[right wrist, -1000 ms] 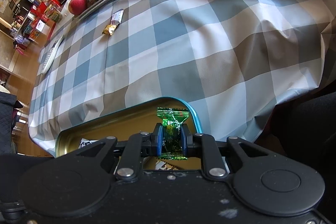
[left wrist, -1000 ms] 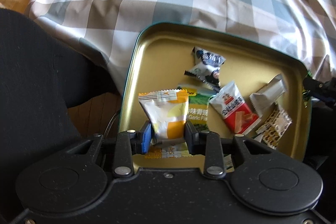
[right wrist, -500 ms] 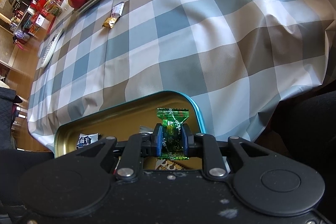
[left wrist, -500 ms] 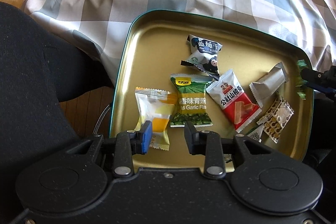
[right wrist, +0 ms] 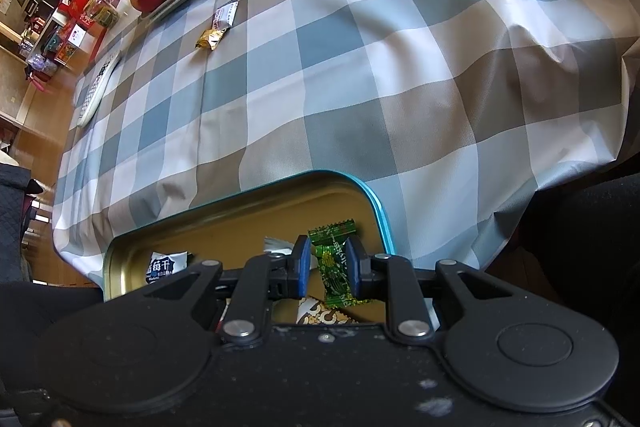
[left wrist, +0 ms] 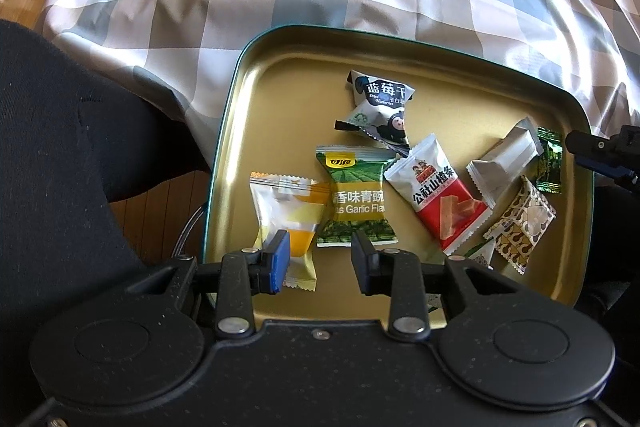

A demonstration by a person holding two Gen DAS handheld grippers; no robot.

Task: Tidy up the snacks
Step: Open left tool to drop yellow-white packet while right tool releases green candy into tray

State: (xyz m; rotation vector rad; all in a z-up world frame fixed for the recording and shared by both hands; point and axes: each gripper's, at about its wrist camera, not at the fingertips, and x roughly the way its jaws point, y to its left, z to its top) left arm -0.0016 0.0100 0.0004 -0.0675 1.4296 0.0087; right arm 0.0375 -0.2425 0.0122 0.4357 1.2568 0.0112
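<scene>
Left gripper (left wrist: 319,255) jaws spread, holding nothing, over near edge of gold tin tray (left wrist: 280,95); yellow-white packet (left wrist: 286,211) lies flat just left of green garlic-pea packet (left wrist: 356,201).
Right gripper (right wrist: 326,269) pinches green candy (right wrist: 334,267) by tray's right rim (right wrist: 376,203).
Bare tray floor at far left corner.
Checked tablecloth (right wrist: 360,67) beyond.

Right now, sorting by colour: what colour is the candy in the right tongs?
Shiny green candy; right wrist view.

Yellow packet (left wrist: 286,215) out of L jaws, in tin (left wrist: 280,99).
</scene>
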